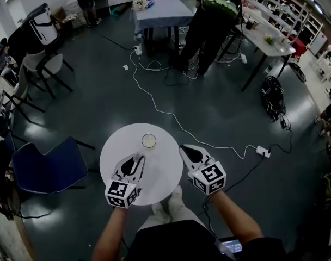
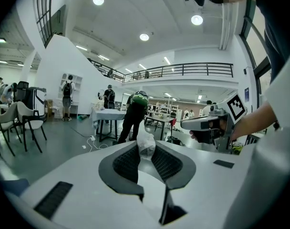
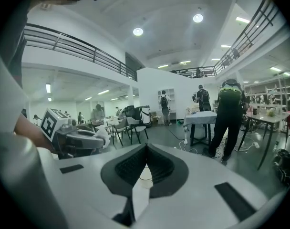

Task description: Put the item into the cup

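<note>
The left gripper (image 2: pixel 146 149) is clamping one crumpled white wad (image 2: pixel 145 138) between its jaws, hovering near-left of the single clear round cup (image 1: pixel 148 141), which is standing on one round white table (image 1: pixel 165 181). The right gripper (image 3: pixel 146 147), jaws pressed together on nothing, is hanging near-right of the cup. Two black-and-white square-marker cubes (image 1: pixel 122 193) are riding the grippers, one each.

A big open lab hall: glossy dark floor (image 1: pixel 225 107), a cable (image 1: pixel 154 106) snaking to a power strip (image 1: pixel 262 151) at 2 o'clock, worktable (image 1: pixel 277 47) at 1 o'clock, shelves (image 1: pixel 274 1) behind it, chairs (image 1: pixel 48 64) at 11 o'clock, a railed gallery (image 2: pixel 192 69) overhead.
</note>
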A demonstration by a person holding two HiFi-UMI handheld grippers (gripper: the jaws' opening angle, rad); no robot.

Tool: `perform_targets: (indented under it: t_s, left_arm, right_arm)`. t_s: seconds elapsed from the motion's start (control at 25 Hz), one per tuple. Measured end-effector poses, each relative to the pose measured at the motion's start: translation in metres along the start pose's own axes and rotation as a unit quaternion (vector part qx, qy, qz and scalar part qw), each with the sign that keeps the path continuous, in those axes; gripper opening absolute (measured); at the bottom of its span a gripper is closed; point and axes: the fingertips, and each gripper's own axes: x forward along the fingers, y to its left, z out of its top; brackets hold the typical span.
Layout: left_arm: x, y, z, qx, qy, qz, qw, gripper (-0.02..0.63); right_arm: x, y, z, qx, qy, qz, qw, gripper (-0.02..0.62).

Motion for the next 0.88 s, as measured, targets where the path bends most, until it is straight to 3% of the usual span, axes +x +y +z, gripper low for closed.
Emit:
perform_targets:
  t_s: [0.88]
  left_arm:
    - [0.165,0.078,-0.079,0.078,0.098,0.034,0.9915,0.084]
  right_arm:
    - [0.073,-0.098,-0.068,0.034,0.059,0.015,0.998,0.017]
